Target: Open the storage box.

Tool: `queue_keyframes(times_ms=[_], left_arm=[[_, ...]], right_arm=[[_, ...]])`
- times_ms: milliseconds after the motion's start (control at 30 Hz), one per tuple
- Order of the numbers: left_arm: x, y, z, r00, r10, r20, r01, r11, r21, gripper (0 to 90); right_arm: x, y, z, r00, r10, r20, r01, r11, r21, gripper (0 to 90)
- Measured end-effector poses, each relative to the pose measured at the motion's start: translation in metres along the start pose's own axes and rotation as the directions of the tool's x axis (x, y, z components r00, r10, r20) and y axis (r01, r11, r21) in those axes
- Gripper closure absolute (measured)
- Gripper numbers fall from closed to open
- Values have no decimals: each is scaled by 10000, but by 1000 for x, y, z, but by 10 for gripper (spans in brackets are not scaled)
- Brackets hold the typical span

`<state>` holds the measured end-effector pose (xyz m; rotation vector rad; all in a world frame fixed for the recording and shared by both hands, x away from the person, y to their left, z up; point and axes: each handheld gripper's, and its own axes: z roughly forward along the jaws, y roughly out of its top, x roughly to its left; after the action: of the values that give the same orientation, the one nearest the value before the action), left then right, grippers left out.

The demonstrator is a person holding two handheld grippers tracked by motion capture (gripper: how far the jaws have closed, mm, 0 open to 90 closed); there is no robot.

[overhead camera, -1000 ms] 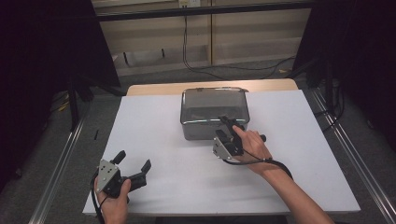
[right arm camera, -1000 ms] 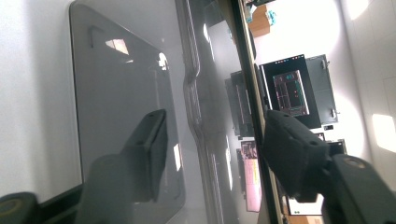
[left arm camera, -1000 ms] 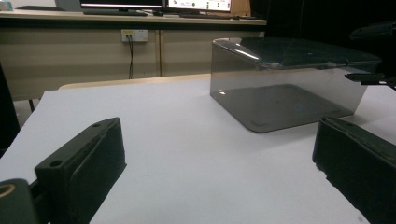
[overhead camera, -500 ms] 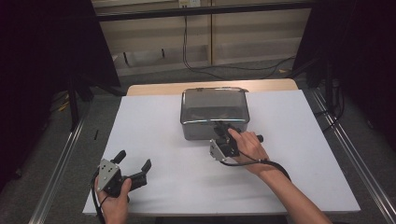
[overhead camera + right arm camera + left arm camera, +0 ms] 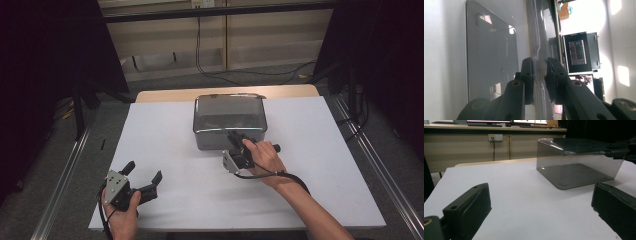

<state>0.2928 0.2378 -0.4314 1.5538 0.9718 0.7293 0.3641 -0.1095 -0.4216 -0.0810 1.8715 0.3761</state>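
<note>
Box (image 5: 229, 120) of smoky clear plastic sits just beyond the right gripper (image 5: 234, 138), whose jaws, having just been closing, now pinch its near rim; earlier they gaped. The left gripper (image 5: 143, 178) rests spread wide, well apart, unmoved.

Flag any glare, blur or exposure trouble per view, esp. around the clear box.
High view: dim and dark at the edges, pale sheen along the clear box's near rim. Left gripper view: box sharp with highlight streaks on its top edge, own jaws soft. Right gripper view: rotated sideways, blown-out white patches at right, reflections rippling on the box wall at the right gripper.
</note>
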Motion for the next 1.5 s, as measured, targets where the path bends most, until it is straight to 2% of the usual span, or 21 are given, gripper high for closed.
queue_keyframes(times_ms=[400,567,867,900,967,1000,1067,1200,1300,1500], left_arm=[[2,0,0,9999,-28,-111,29,9999,109,23],[4,1,1,10000,-83,-33,84,9998,199,30],[5,4,6,9996,-146,257,141,9997,201,52],[6,5,7,9988,-177,457,169,9997,179,53],[7,6,8,9982,-167,576,153,9996,251,52],[7,7,10,9971,-286,703,269,9993,257,50],[7,8,11,9968,-344,718,329,9992,224,49],[4,14,18,9952,-4,978,-16,9998,197,40],[1,19,28,9900,213,1392,-244,9995,210,35],[-4,25,44,9839,638,1669,-640,9979,-39,31]], right_arm=[[-1,-1,-1,9999,-98,68,98,9999,-54,776],[-3,-1,-2,9999,-81,121,83,9999,-109,778],[-6,-2,-3,9998,68,205,-64,9999,-156,781],[-9,-2,-3,9998,65,199,-62,9998,-189,781],[-10,-2,-3,9997,71,230,-66,9998,-192,783],[-10,-2,-3,9997,55,234,-50,9998,-192,784],[-10,-1,-3,9997,75,229,-71,9998,-181,785],[-11,-1,-4,9997,51,251,-46,9998,-200,786],[-12,-1,-3,9996,33,275,-26,9997,-246,786],[-14,0,-3,9993,75,354,-66,9997,-251,788]])
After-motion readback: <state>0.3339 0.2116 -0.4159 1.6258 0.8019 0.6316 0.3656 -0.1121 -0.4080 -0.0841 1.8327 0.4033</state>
